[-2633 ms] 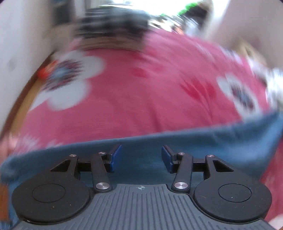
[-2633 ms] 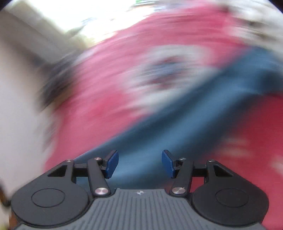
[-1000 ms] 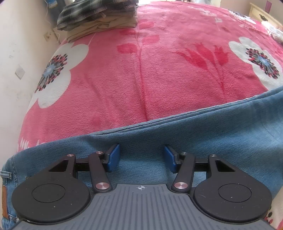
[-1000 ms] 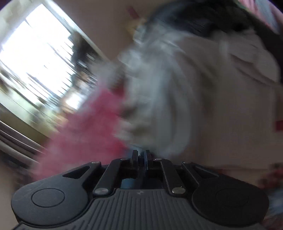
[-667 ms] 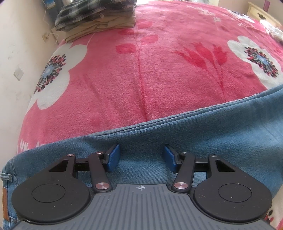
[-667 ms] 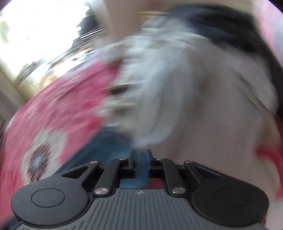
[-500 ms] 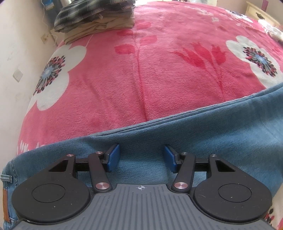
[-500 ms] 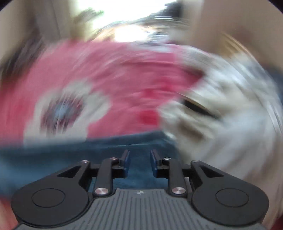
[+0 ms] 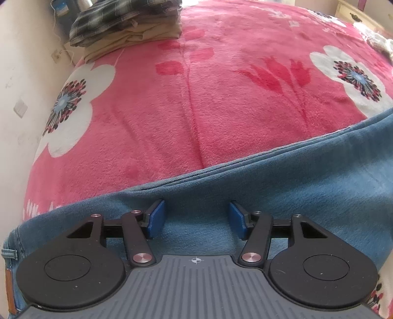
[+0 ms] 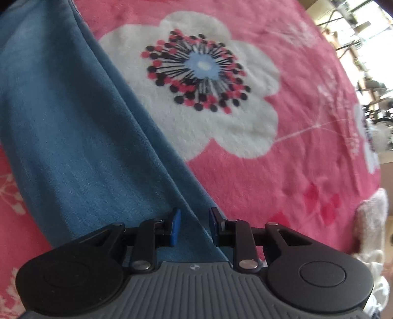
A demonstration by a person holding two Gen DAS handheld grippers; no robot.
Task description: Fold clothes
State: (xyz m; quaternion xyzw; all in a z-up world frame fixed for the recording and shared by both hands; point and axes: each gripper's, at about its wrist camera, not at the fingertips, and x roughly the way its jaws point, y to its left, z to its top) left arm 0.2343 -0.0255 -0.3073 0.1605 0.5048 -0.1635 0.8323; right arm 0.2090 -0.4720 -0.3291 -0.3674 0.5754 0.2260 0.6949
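Observation:
Blue jeans [image 9: 307, 186] lie flat across a pink flowered blanket [image 9: 221, 98] on a bed. My left gripper [image 9: 196, 213] hovers over the denim just inside its long seamed edge, near the waistband end. It is open, with nothing pinched between the blue pads. In the right wrist view the jeans [image 10: 68, 122] run as a long band from the upper left down to the gripper. My right gripper [image 10: 194, 220] points down at the leg's folded edge, where denim meets the blanket [image 10: 307, 159]. Its jaws stand a little apart and the pads do not press on the cloth.
A stack of folded clothes [image 9: 127, 24], plaid on top of beige, sits at the bed's far left corner against a pale wall [image 9: 19, 61]. A white fluffy garment [image 10: 371, 220] lies at the right edge of the right wrist view. A bedside cabinet [image 9: 356, 12] stands beyond the bed.
My right gripper swung away from the white clothing, rolled round and came over the jeans' edge, and its shut jaws parted. My left gripper stayed over the denim, still open.

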